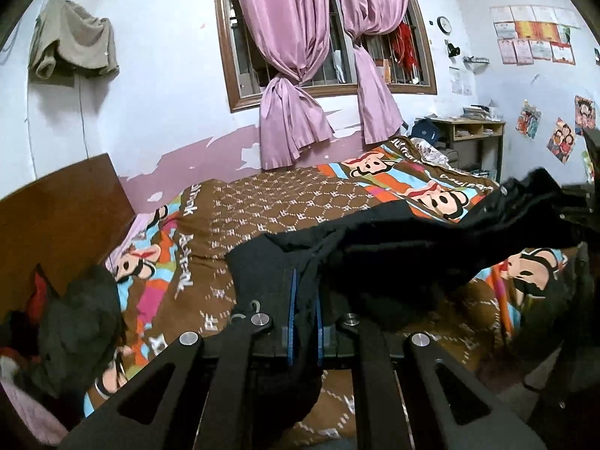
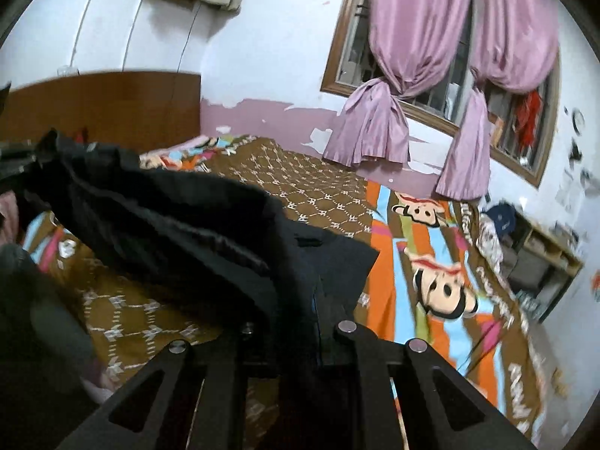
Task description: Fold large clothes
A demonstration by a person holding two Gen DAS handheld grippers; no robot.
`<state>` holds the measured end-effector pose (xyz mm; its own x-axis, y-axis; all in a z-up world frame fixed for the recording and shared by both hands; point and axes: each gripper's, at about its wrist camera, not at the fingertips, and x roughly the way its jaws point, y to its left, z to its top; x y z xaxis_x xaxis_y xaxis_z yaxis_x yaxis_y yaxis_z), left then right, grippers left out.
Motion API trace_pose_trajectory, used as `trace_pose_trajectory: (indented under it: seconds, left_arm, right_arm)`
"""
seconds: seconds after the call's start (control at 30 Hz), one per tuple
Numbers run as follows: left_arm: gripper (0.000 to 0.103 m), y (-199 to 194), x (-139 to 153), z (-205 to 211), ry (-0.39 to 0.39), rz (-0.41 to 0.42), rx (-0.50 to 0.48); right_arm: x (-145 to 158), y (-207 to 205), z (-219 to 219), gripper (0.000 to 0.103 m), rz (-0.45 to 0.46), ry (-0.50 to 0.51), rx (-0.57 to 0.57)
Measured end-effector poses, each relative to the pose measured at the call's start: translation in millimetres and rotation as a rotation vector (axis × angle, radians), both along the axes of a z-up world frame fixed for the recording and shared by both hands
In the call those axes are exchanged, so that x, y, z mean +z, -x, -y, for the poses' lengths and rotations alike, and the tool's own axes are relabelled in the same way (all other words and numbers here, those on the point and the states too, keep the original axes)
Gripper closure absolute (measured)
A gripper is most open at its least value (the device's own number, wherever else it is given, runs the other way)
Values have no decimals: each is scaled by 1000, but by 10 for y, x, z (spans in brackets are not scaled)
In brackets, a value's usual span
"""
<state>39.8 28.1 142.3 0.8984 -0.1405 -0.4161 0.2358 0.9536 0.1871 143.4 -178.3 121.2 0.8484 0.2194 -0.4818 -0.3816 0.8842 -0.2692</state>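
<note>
Both grippers clamped on the black garment [image 1: 393, 247]: left gripper [image 1: 304, 322] holds one end, right gripper [image 2: 317, 315] apparently the other, long axis slung toward 2 o'clock above the bed [image 1: 262, 202].

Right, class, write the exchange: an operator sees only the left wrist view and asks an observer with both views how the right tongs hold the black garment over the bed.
Operator: My left tongs pinch the black garment. Does the right end have it?
Observer: Yes, the right tongs are shut on its bunched cloth.
Operator: Anything loose there?
Observer: A flat corner sticks out past them, over the bedspread.
</note>
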Motion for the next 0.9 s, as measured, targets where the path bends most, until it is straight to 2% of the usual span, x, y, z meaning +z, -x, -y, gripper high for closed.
trace_pose_trajectory:
  seconds: [0.17, 0.27, 0.33, 0.4, 0.53, 0.67, 0.9]
  left_arm:
    - [97, -687, 154, -118, 30, 0, 9]
    - [97, -1111, 189, -180, 30, -2, 33]
    - [97, -1379, 186, -222, 14, -6, 51]
    - [97, -1662, 169, -271, 5, -21, 65]
    - [97, -2230, 78, -321, -27, -54, 97]
    - [97, -2713, -94, -373, -60, -91, 120]
    - [97, -3446, -620, -417, -119, -159, 124]
  right_arm:
    - [124, -756, -101, 93, -24, 93, 2]
    - [90, -1236, -229, 93, -18, 202, 20]
    - [34, -1538, -270, 93, -35, 240, 22]
    - [-38, -1873, -327, 93, -68, 240, 13]
    - [-212, -2338, -396, 92, -76, 226, -8]
    - [-513, -2768, -408, 92, -89, 185, -44]
    - [-1106, -3310, -465, 91, -138, 173, -72]
